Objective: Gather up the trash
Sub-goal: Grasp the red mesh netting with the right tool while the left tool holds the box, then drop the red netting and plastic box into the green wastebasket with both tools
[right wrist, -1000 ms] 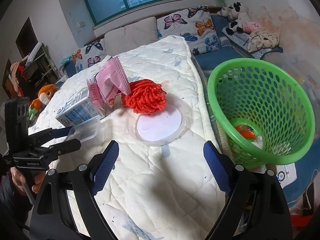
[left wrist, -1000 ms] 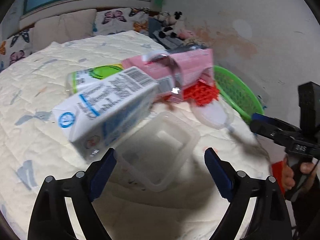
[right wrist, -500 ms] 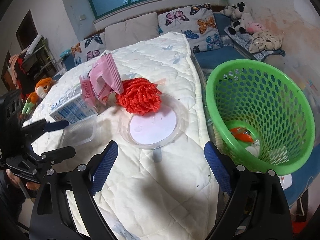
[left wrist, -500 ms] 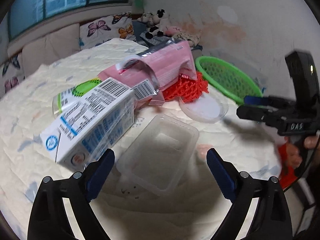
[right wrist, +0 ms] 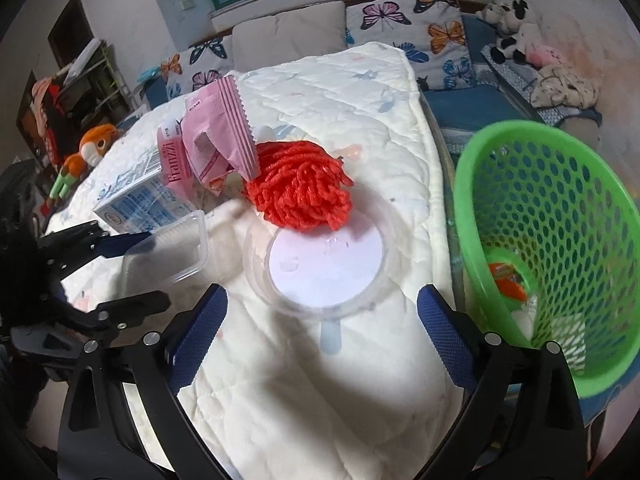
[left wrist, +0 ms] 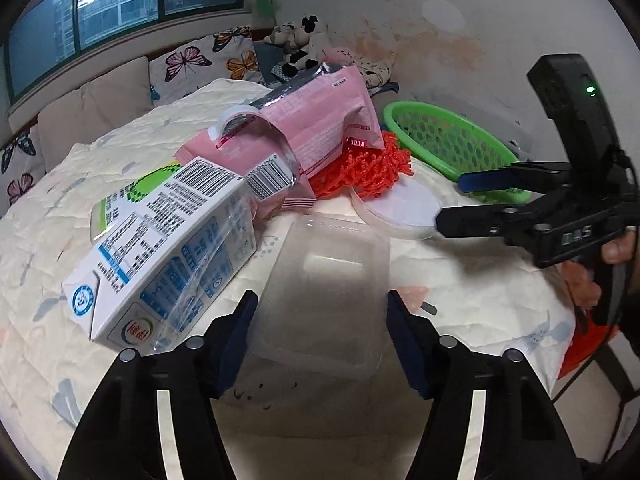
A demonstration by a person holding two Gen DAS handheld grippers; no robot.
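Trash lies on a quilted white bed: a clear plastic box [left wrist: 326, 280], a white-and-blue milk carton [left wrist: 168, 248], pink snack packets [left wrist: 316, 128], a red mesh tangle [right wrist: 300, 194] and a round clear lid [right wrist: 324, 260]. My left gripper [left wrist: 320, 316] has its jaws on both sides of the clear box [right wrist: 166, 254], close to its walls; whether they press it is unclear. My right gripper [right wrist: 320, 324] is open and empty, just short of the round lid [left wrist: 400, 210]. A green mesh basket [right wrist: 560, 240] stands off the bed's right edge with some trash inside.
Butterfly pillows [right wrist: 404, 24] and plush toys [right wrist: 512, 36] line the back under the window. An orange plush toy [right wrist: 84, 152] sits at the far left. The bed edge runs beside the basket [left wrist: 448, 144].
My left gripper has moved forward and its jaws have narrowed around the clear box. My right gripper has moved in closer to the round lid and the left gripper.
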